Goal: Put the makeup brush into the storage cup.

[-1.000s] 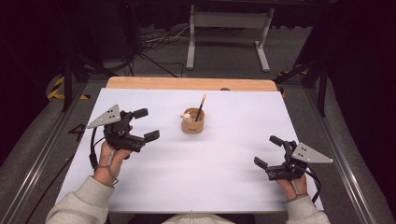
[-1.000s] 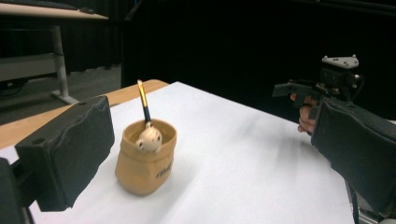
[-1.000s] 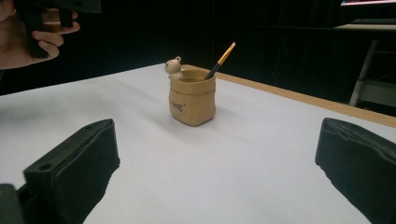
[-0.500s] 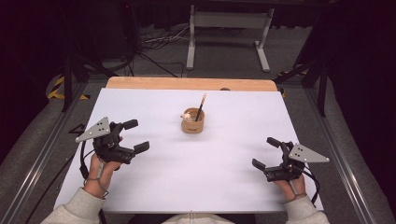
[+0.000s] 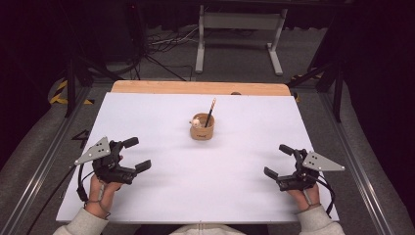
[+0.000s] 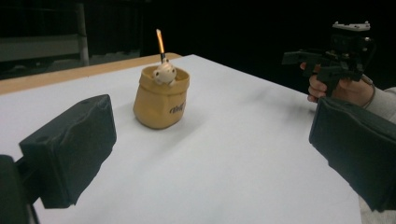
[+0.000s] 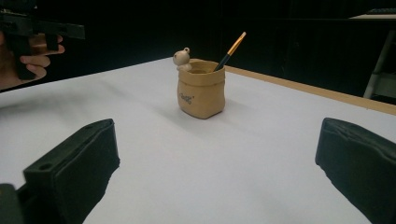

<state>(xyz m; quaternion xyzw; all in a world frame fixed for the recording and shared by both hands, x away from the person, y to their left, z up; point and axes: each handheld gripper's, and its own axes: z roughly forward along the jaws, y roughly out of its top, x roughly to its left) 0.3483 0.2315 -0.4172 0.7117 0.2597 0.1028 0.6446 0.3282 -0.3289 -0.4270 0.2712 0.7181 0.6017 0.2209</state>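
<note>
From above, a person sits at a white-topped desk (image 5: 147, 122) with a claw in each hand. The left claw (image 5: 136, 154) and the right claw (image 5: 278, 160) rest near the desk's front corners, well apart from each other, both with jaws spread and holding nothing. Between them, toward the far middle of the desk, stands a small tan pot (image 5: 201, 129) with a pencil (image 5: 210, 112) leaning out of it and a pale bear figure (image 5: 195, 122) at its rim.

Along the left claw (image 6: 210, 154), its two black pads stand wide apart over bare desk. The tan pot (image 6: 161, 100) sits upright ahead and slightly left, the bear figure (image 6: 165, 72) peeking over its lip and the pencil (image 6: 160, 44) rising behind it. The other hand and its claw (image 6: 336, 56) show at far right.

Along the right claw (image 7: 215, 172), the pads are likewise spread, with the pot (image 7: 201, 91) ahead, the pencil (image 7: 229, 50) slanting up to the right and the bear figure (image 7: 181, 59) on the rim's left side.

No grasp looks begun; both hands seem to sit at a rest pose well short of the pot. A next move would likely call for one claw to travel forward to the pot, line its jaws on the pencil's shaft, and close without tipping the pot.
</note>
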